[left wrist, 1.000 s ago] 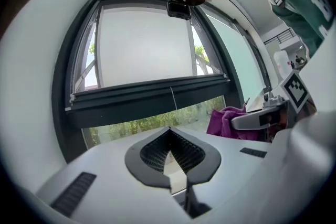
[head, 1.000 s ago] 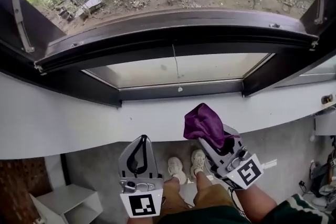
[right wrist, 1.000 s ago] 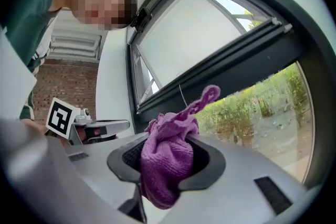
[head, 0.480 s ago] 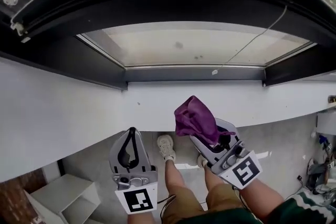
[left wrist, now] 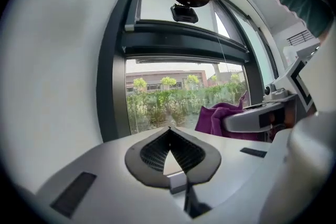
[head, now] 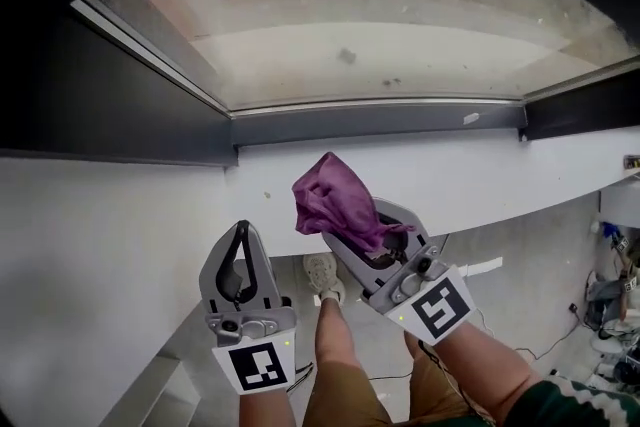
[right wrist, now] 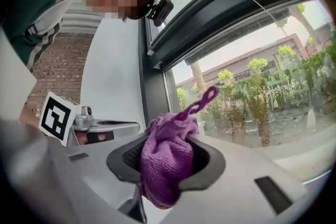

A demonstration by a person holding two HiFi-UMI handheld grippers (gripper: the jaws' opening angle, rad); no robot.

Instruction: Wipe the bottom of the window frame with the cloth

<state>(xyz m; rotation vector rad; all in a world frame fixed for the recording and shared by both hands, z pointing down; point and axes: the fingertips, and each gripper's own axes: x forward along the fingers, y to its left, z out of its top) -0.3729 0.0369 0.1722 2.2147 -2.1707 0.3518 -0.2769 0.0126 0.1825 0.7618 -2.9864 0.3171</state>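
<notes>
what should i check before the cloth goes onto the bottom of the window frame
1. Cloth clamped in right gripper: ok
2. Cloth bunch sticks out past the jaws: ok
3. Cloth touching the bottom frame rail: not ok, it is held short of it
4. Left gripper shut, empty, off to the cloth's side: ok
5. Where the rail is dirty: cannot tell

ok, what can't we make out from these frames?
- Dirt on the bottom frame rail: too small to judge in the head view. In the left gripper view the rail is hidden behind the left gripper itself.
- Tips of the right gripper: covered by the purple cloth in the head view.
- Window's upper frame: cut off by the dark top edge of the head view.
</notes>
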